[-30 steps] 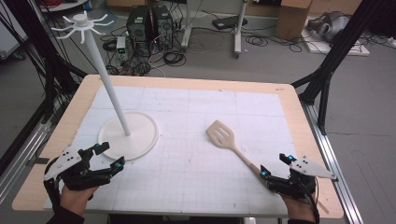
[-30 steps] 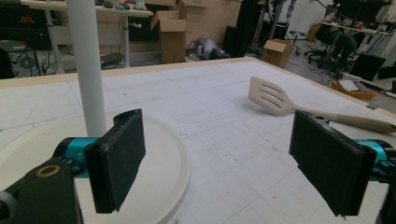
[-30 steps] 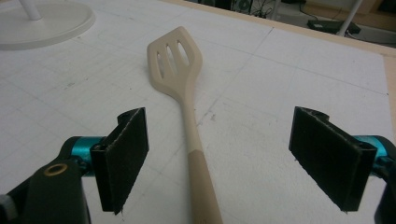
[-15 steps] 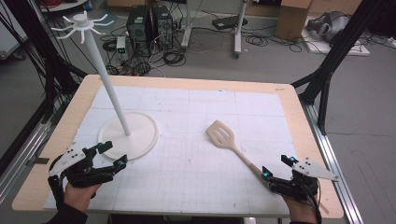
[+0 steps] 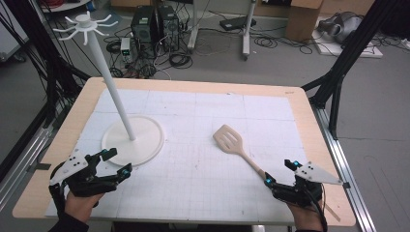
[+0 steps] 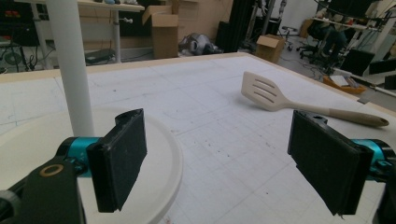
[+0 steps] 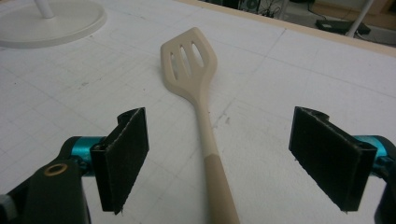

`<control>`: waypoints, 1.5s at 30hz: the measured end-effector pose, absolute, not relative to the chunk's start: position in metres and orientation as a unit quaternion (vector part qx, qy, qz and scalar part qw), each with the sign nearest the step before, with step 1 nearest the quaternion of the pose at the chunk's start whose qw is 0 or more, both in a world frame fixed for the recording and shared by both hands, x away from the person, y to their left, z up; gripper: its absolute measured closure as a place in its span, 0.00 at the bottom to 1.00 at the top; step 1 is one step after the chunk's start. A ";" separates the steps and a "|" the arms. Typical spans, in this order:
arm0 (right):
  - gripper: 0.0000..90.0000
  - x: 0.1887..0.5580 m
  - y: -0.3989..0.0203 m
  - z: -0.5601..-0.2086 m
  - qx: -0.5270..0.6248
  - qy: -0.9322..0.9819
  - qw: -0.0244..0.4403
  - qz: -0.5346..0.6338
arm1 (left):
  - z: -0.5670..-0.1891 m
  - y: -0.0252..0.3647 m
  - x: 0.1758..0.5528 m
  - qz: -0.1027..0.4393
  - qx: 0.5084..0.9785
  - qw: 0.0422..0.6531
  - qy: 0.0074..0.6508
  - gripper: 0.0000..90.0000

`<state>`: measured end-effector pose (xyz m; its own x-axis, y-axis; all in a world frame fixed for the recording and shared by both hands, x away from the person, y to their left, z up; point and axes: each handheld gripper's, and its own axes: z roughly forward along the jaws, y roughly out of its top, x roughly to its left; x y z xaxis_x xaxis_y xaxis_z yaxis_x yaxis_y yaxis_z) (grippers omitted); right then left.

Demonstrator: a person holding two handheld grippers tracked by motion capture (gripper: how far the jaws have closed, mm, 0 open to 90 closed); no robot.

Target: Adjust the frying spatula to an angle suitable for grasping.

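Spatula lies flat on the table, right of centre — its handle runs between the right gripper's wide jaws. Left gripper, wide too, nears the stand base.

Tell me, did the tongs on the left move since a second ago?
Yes. The left tongs crept forward and to the right, closer to the round white stand base; their tips now reach its near rim.
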<state>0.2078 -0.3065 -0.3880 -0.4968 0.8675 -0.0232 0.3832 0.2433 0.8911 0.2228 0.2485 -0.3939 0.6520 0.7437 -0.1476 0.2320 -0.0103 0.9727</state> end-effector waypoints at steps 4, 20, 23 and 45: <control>0.17 0.214 -0.296 -0.388 0.408 0.749 0.278 0.442 | -0.395 0.249 0.225 0.208 0.680 0.603 0.362 0.22; 0.48 0.282 -0.259 -0.408 0.398 0.823 0.211 0.346 | -0.396 0.246 0.227 0.198 0.686 0.602 0.357 0.23; 0.56 0.296 -0.254 -0.415 0.401 0.836 0.200 0.317 | -0.396 0.246 0.227 0.197 0.686 0.602 0.357 0.23; 0.86 0.324 -0.249 -0.432 0.365 0.867 0.119 0.317 | -0.397 0.247 0.228 0.195 0.687 0.599 0.361 0.24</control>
